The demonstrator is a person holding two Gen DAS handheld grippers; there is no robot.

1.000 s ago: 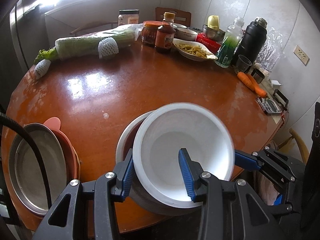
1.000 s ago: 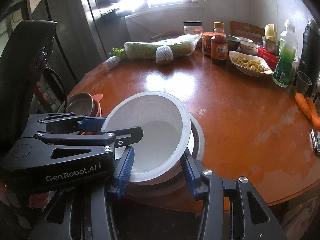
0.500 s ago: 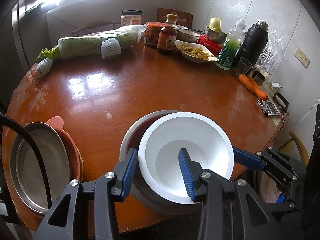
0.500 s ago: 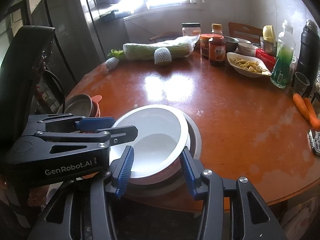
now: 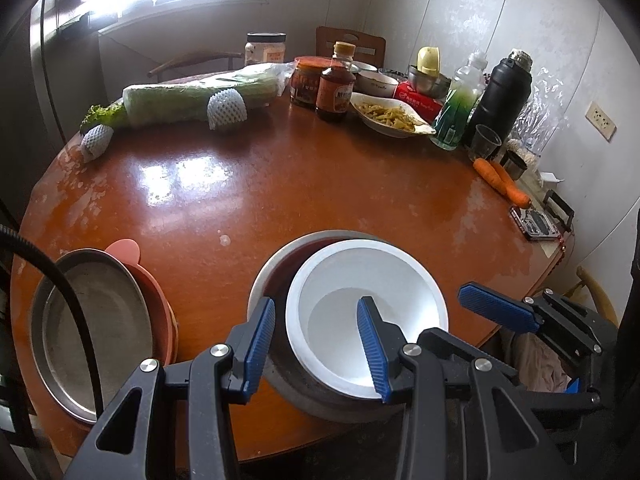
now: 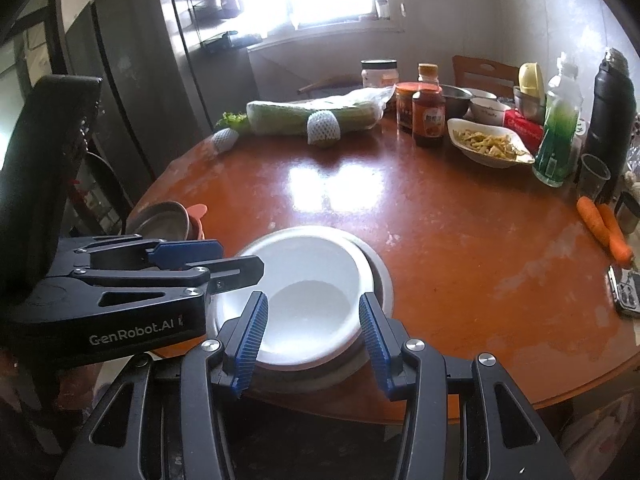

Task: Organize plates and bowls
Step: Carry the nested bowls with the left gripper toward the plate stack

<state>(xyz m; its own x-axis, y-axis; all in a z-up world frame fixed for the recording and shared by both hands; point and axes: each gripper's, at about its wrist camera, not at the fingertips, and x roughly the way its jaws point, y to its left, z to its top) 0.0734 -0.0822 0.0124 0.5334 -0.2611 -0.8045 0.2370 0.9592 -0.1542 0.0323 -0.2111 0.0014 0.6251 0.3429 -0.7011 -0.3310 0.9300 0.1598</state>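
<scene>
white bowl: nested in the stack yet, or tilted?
Nested but tilted. The white bowl sits inside the red bowl and grey bowl; its rim leans right, exposing red on the left. It is empty.

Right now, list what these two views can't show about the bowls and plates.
- Left view: the red bowl under the white bowl shows only a sliver.
- Left view: the pink plate is mostly covered by the steel plate; a black cable crosses it.
- Right view: the left gripper hides that stack and the white bowl's left rim.
- Neither view shows either gripper's pads pressing the white bowl.
</scene>
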